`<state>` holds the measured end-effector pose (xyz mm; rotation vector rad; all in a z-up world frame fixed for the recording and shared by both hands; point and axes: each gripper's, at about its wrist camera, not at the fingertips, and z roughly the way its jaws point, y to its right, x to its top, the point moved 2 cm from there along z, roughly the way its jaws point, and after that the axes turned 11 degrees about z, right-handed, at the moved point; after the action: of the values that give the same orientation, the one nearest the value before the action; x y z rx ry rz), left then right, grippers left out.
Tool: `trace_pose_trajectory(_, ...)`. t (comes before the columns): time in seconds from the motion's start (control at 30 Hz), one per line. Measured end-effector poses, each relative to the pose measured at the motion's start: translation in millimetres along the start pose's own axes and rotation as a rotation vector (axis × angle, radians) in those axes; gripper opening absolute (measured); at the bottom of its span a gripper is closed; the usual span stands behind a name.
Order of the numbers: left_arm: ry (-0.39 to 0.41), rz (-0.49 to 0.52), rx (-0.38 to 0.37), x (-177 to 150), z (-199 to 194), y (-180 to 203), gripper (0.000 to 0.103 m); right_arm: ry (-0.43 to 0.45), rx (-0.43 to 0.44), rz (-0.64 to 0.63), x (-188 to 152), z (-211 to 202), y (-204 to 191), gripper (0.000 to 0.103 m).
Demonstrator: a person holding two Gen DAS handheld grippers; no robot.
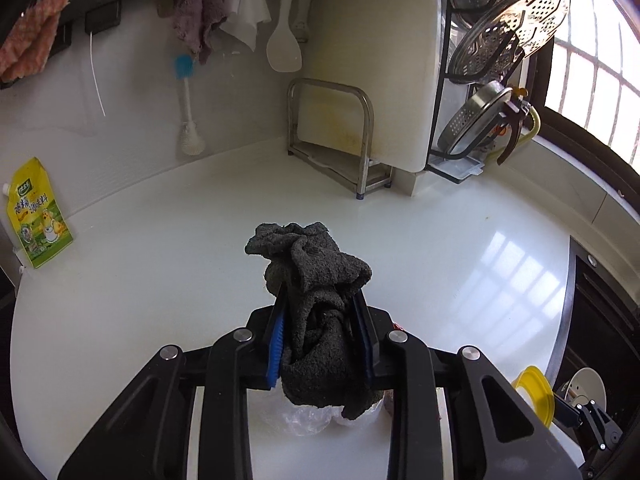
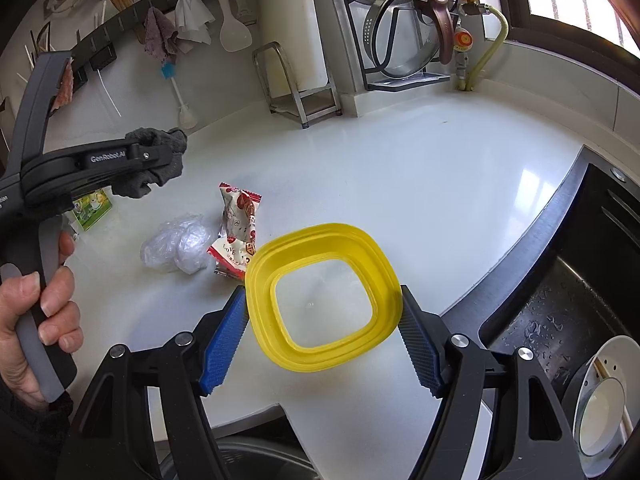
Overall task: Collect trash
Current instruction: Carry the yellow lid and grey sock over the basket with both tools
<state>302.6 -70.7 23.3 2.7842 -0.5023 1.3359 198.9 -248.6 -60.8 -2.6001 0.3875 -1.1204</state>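
My left gripper (image 1: 320, 300) is shut on a dark grey rag (image 1: 316, 280), held above the white counter; it also shows in the right wrist view (image 2: 168, 160) with the rag (image 2: 158, 178). My right gripper (image 2: 324, 300) is shut on a yellow-rimmed container (image 2: 324, 296), holding it by its sides just above the counter's front edge. A crumpled clear plastic wrap (image 2: 178, 246) and a red-and-white snack wrapper (image 2: 238, 232) lie on the counter just left of the container. The plastic (image 1: 308, 420) shows under the rag in the left wrist view.
A yellow seasoning pouch (image 1: 36, 216) leans at the left wall. A metal board stand (image 1: 340, 152) and pot-lid rack (image 2: 400, 40) stand at the back. A dark sink (image 2: 560, 312) with a white bowl (image 2: 604, 404) lies at the right.
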Motion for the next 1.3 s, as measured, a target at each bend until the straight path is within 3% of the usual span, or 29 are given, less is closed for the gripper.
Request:
trace_pose_trajectory(0.17,0.021,0.023,0.006,-18.0,-38.7,-2.8,0.028,0.018,0.005,0.002,-9.4,-16.0,-2.5,0.07)
trace_pose_trajectory(0.37,0.004,0.036,-0.006,-65.5,-81.5,5.1,0.028,0.032,0.023,0.027,-34.2,-47.9,-4.2,0.07)
trace_pose_trajectory(0.83,-0.062,0.028,-0.049,-189.0,-163.5,34.3,0.028,0.038,0.009,0.086,-133.0,-129.6,1.4,0.07)
trace_pose_trajectory(1.3,-0.026,0.047,-0.059,-243.5,-234.1,65.8,0.028,0.073,0.016,0.108,-193.3,-187.6,10.3,0.07)
